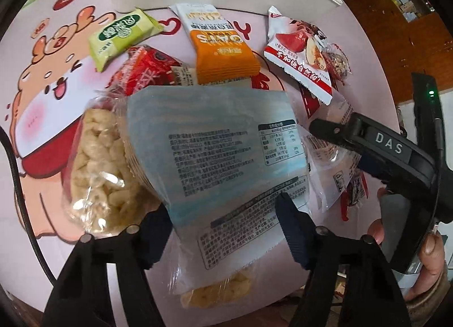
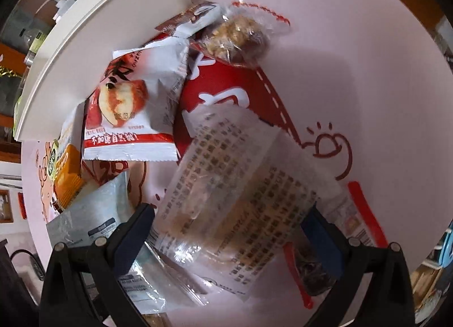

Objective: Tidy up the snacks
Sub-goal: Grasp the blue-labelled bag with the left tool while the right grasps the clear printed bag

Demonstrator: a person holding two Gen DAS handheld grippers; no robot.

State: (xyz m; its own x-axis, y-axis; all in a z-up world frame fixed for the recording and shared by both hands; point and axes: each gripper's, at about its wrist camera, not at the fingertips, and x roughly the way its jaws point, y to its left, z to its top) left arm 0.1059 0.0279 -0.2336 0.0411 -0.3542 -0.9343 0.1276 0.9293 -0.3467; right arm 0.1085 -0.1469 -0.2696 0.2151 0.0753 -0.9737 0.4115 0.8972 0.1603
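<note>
Reaching down, my left gripper [image 1: 223, 230] has its fingers on both sides of a blue-backed puffed-snack bag [image 1: 215, 151]; I cannot tell if they squeeze it. My right gripper [image 2: 226, 239] sits wide around a clear printed packet [image 2: 243, 194]. Farther off, only the left view shows the green packet [image 1: 121, 35]; only the right shows the nut cluster [image 2: 240, 35].
</note>
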